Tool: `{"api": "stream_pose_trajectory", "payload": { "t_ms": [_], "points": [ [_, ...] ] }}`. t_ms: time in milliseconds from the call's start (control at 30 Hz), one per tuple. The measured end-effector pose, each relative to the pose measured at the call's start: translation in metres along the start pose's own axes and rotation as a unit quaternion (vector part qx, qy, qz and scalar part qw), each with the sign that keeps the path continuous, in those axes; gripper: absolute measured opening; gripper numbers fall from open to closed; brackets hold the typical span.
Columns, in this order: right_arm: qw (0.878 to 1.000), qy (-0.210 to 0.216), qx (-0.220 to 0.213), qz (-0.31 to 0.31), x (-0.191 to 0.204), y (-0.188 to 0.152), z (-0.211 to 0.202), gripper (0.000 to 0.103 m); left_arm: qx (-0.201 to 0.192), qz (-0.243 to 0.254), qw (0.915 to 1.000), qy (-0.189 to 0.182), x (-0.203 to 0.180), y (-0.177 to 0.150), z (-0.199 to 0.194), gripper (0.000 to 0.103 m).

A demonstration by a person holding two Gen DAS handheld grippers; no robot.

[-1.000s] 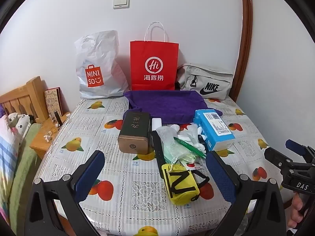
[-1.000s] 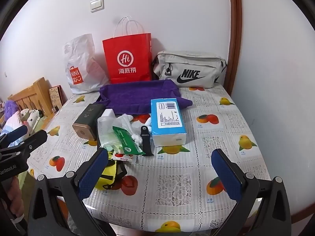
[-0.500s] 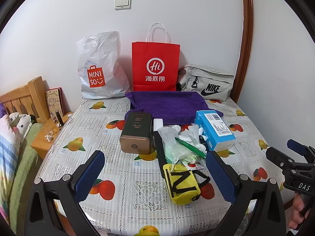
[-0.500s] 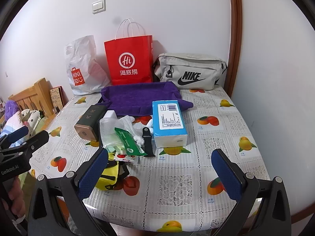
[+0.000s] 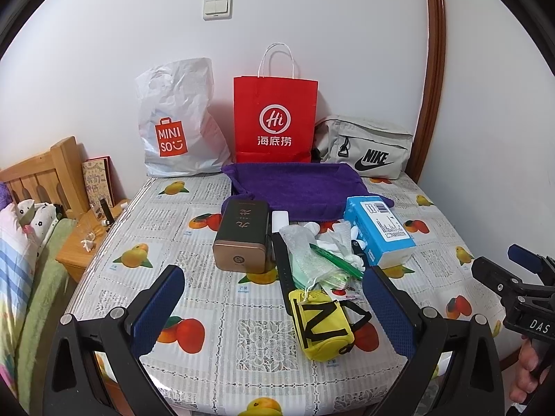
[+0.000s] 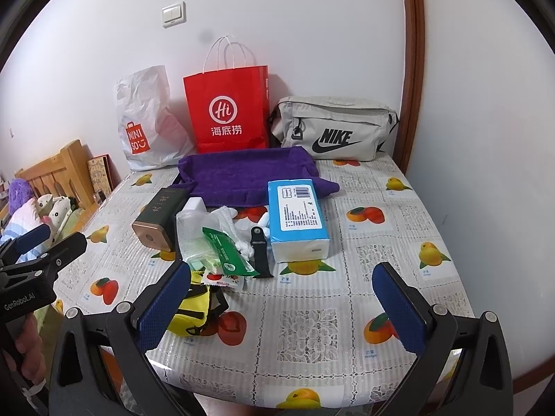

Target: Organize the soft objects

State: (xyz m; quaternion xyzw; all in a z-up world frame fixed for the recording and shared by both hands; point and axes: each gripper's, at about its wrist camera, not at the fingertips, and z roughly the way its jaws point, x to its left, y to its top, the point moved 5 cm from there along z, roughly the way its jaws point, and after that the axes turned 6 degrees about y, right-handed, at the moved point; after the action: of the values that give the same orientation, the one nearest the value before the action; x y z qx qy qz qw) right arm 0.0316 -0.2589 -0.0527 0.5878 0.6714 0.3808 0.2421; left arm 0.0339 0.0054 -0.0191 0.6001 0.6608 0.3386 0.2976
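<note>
A purple towel (image 5: 298,187) (image 6: 249,173) lies at the back of the table. In front of it sit a blue tissue pack (image 5: 380,230) (image 6: 298,216), a dark tea tin (image 5: 242,235) (image 6: 159,216), a clear bag of green items (image 5: 312,260) (image 6: 215,242), a black strap (image 6: 260,253) and a yellow pouch (image 5: 321,322) (image 6: 192,306). My left gripper (image 5: 277,308) is open and empty above the near table edge, the yellow pouch between its fingers' line of sight. My right gripper (image 6: 288,305) is open and empty, right of the pouch.
A white Miniso bag (image 5: 177,124), a red paper bag (image 5: 275,118) and a grey Nike bag (image 5: 367,150) stand against the wall. A wooden bed and nightstand (image 5: 86,239) are at the left. The fruit-print tablecloth (image 6: 312,326) covers the table.
Both views have shifted slightly down in the frame, as if both grippers tilted or rose a little. No object on the table has moved.
</note>
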Motion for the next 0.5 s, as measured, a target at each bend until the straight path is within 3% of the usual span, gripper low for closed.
{"api": "stream_pose_trajectory", "payload": {
  "t_ms": [500],
  "points": [
    [1.0, 0.002, 0.0, -0.006, 0.006, -0.0008, 0.0005, 0.103, -0.003, 0.0, 1.0, 0.0, 0.0038, 0.0038, -0.0017, 0.103]
  ]
}}
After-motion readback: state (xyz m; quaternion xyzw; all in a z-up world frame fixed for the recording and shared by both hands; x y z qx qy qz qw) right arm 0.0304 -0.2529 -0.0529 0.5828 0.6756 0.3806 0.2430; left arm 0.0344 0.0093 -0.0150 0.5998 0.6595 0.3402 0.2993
